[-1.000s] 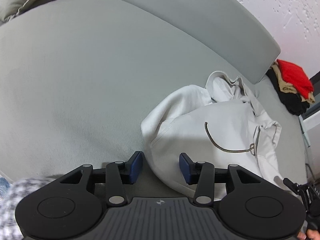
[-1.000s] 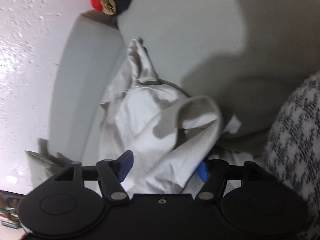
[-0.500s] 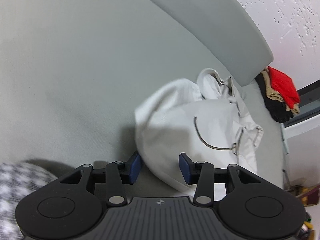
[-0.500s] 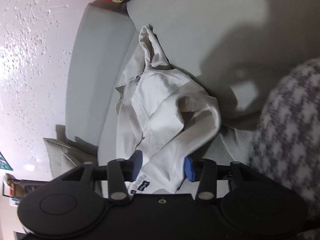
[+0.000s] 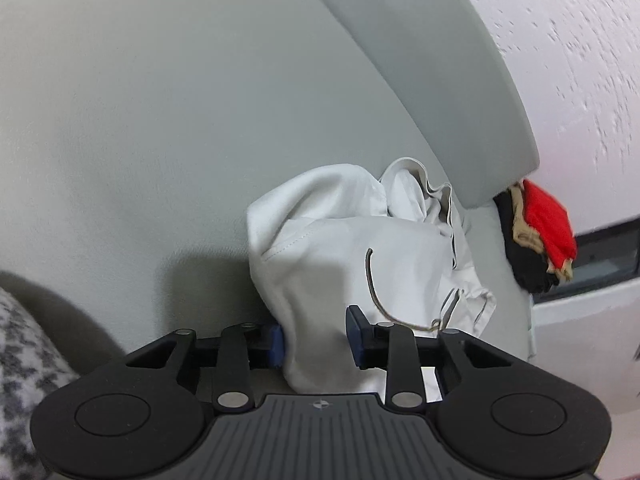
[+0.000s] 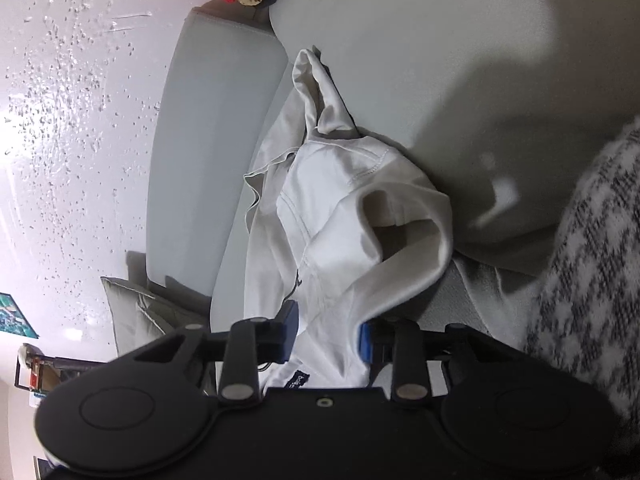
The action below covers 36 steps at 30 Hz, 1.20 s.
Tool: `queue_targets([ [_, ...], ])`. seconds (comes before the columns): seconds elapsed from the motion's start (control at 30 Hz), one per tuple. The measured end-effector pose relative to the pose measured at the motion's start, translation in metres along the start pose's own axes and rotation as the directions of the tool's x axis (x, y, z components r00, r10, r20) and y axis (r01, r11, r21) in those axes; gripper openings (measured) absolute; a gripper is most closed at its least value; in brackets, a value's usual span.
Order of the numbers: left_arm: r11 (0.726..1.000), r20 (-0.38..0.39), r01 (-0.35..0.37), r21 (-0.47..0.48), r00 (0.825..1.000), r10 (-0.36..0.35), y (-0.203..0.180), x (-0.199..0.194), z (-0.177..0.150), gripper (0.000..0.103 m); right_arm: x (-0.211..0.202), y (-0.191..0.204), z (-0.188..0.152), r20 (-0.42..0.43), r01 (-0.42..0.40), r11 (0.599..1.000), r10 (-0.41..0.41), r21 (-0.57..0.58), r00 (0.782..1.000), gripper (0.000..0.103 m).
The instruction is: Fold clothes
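- So: white hoodie [image 5: 360, 248] lies bunched on the grey sofa seat [image 5: 160, 120], up against the backrest [image 5: 420, 60], its far end near the seat's corner where a stack of red, tan and black clothes [image 5: 536, 236] sits.
- Left gripper [image 5: 316, 338]: jaws closing w/ a thick fold of the hoodie's near edge between them. Left blue pad looks to be touching cloth; right pad seems just at the fabric, so contact looks made but not a firm pinch yet, I'd judge.
- Right gripper [image 6: 328, 336]: jaws closing too, a rolled band of hoodie fabric running up btwn the blue pads, both pads against it. A small dark label shows on the cloth just below the pads.
- Key relation: hoodie lies straight ahead of both grippers, long axis running away from them along the backrest toward the clothes stack. Both hands are at its near end, so neither is clearly nearer; they hold different folds of the same end.
- Drawstring [image 5: 372, 280] loops loose across the top layer, just beyond the left gripper's right pad.
- Likely next: lift and spread the near end apart to flatten the bunch. Can't tell which part (hem, sleeve or hood) each gripper has; too crumpled.
- Checked knit fabric [image 6: 580, 280] sits at the seat's near edge, beside the right gripper, apart from the hoodie.
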<state>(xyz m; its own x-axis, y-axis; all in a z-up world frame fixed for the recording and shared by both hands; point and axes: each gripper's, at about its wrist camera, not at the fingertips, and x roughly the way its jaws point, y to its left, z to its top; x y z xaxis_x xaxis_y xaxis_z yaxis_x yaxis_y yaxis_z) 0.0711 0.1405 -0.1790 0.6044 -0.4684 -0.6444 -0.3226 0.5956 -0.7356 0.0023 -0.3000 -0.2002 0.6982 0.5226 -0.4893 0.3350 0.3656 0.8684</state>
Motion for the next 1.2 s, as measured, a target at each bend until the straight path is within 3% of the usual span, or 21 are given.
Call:
queue_targets([
  [0.03, 1.000, -0.009, -0.004, -0.019, 1.000, 0.004, 0.002, 0.003, 0.002, 0.008, 0.000, 0.000, 0.000, 0.004, 0.004, 1.000, -0.004, 0.003, 1.000, 0.029],
  [0.07, 0.999, -0.021, -0.017, -0.031, 1.000, 0.016, 0.003, 0.005, 0.003, 0.002, 0.000, 0.001, 0.000, 0.009, 0.013, 1.000, -0.013, 0.001, 1.000, 0.025],
  [0.1, 0.999, -0.023, -0.028, -0.034, 0.999, 0.028, 0.002, 0.006, 0.003, 0.003, 0.000, 0.002, -0.001, 0.014, 0.026, 1.000, -0.025, -0.007, 1.000, 0.006],
  [0.13, 0.999, -0.016, -0.038, -0.030, 0.999, 0.038, 0.000, 0.005, 0.002, 0.002, -0.001, 0.006, -0.002, 0.022, 0.044, 0.999, -0.043, -0.030, 0.999, 0.002],
  [0.23, 0.993, 0.030, -0.093, 0.076, 0.995, 0.091, -0.020, -0.011, -0.004, 0.002, -0.007, 0.019, -0.006, 0.052, 0.090, 0.989, -0.085, -0.117, 0.995, 0.002],
  [0.3, 0.985, 0.044, -0.096, 0.143, 0.995, 0.091, -0.036, -0.023, -0.008, 0.001, -0.018, 0.032, -0.004, 0.057, 0.070, 0.988, -0.062, -0.136, 0.996, 0.002],
  [0.43, 0.989, 0.078, 0.018, 0.146, 0.996, -0.030, -0.075, -0.066, 0.007, 0.001, -0.042, 0.071, 0.012, 0.066, -0.017, 0.989, 0.027, -0.145, 0.997, 0.002],
  [0.5, 0.978, 0.149, 0.108, 0.178, 0.980, -0.135, -0.105, -0.101, 0.021, 0.001, -0.064, 0.108, 0.027, 0.115, -0.094, 0.979, 0.116, -0.180, 0.987, 0.002],
  [0.6, 0.933, 0.234, 0.231, 0.276, 0.925, -0.298, -0.149, -0.160, 0.030, 0.001, -0.118, 0.169, 0.042, 0.220, -0.219, 0.930, 0.289, -0.294, 0.932, 0.002],
  [0.67, 0.909, 0.265, 0.261, 0.325, 0.898, -0.352, -0.165, -0.182, 0.027, 0.001, -0.146, 0.197, 0.040, 0.253, -0.245, 0.895, 0.352, -0.372, 0.901, 0.002],
  [0.77, 0.900, 0.274, 0.309, 0.307, 0.877, -0.395, -0.165, -0.194, 0.021, 0.002, -0.174, 0.219, 0.036, 0.293, -0.238, 0.864, 0.391, -0.444, 0.872, 0.002],
  [0.83, 0.916, 0.260, 0.337, 0.220, 0.885, -0.388, -0.145, -0.179, 0.019, 0.002, -0.170, 0.207, 0.037, 0.306, -0.232, 0.884, 0.371, -0.407, 0.877, 0.002],
  [0.9, 0.943, 0.251, 0.300, 0.144, 0.911, -0.329, -0.123, -0.154, 0.018, 0.002, -0.158, 0.188, 0.040, 0.304, -0.219, 0.910, 0.333, -0.352, 0.893, 0.002],
  [1.03, 0.983, 0.222, 0.185, 0.015, 0.958, -0.183, -0.077, -0.105, 0.013, 0.001, -0.105, 0.135, 0.045, 0.228, -0.122, 0.971, 0.169, -0.205, 0.959, 0.002],
  [1.13, 0.994, 0.222, 0.091, 0.052, 0.970, -0.101, -0.075, -0.091, 0.010, 0.000, -0.076, 0.113, 0.037, 0.189, -0.030, 0.980, 0.067, -0.194, 0.980, 0.002],
  [1.2, 0.994, 0.239, 0.047, 0.102, 0.968, -0.070, -0.088, -0.089, 0.014, 0.000, -0.067, 0.116, 0.034, 0.177, 0.002, 0.976, 0.037, -0.218, 0.984, 0.002],
])
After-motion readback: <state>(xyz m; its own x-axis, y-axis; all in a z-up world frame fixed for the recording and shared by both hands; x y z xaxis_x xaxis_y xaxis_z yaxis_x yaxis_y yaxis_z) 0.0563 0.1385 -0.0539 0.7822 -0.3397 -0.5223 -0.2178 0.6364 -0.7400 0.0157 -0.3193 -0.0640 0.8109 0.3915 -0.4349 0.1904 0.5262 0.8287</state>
